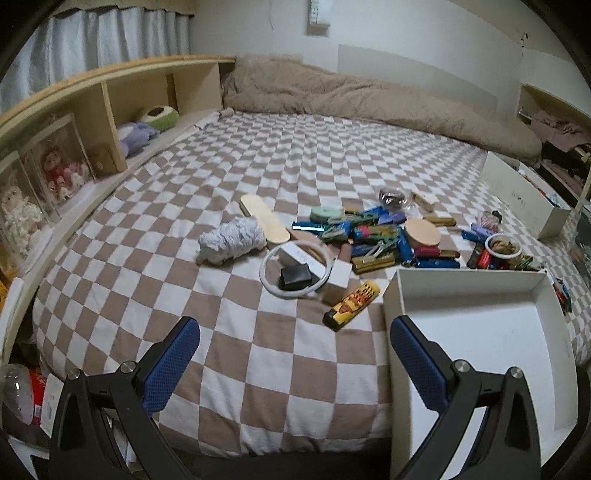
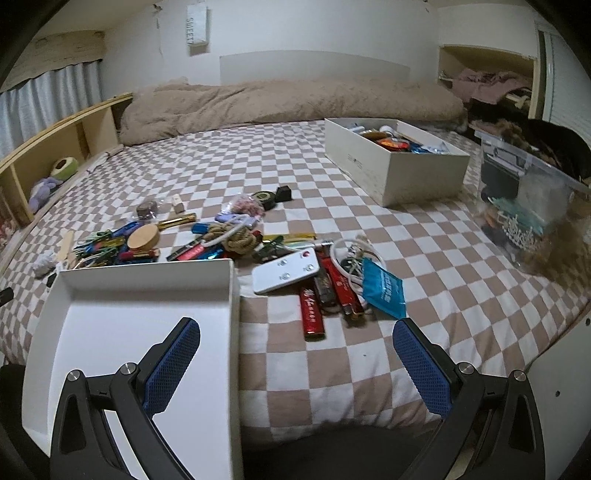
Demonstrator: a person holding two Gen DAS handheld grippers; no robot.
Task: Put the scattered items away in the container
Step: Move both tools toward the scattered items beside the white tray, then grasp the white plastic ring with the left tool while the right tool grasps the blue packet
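Both the left hand-held gripper (image 1: 295, 354) and the right hand-held gripper (image 2: 296, 354) are hanging wide open, empty. At twelve o'clock, the white remote (image 2: 286, 271) is looking light, rigid and slick; pinching across its narrow sides seems best.

Scattered items (image 2: 207, 236) lie beyond empty white tray (image 2: 147, 280).

Only one text reads clearly — "SWEET", printed vertically on the wall sign (image 2: 197, 26).

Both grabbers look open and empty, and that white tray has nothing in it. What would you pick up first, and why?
Probably the right gripper should reach for the white remote. It lies nearest the empty white tray, on top of the clutter, and both grippers are open, holding nothing.
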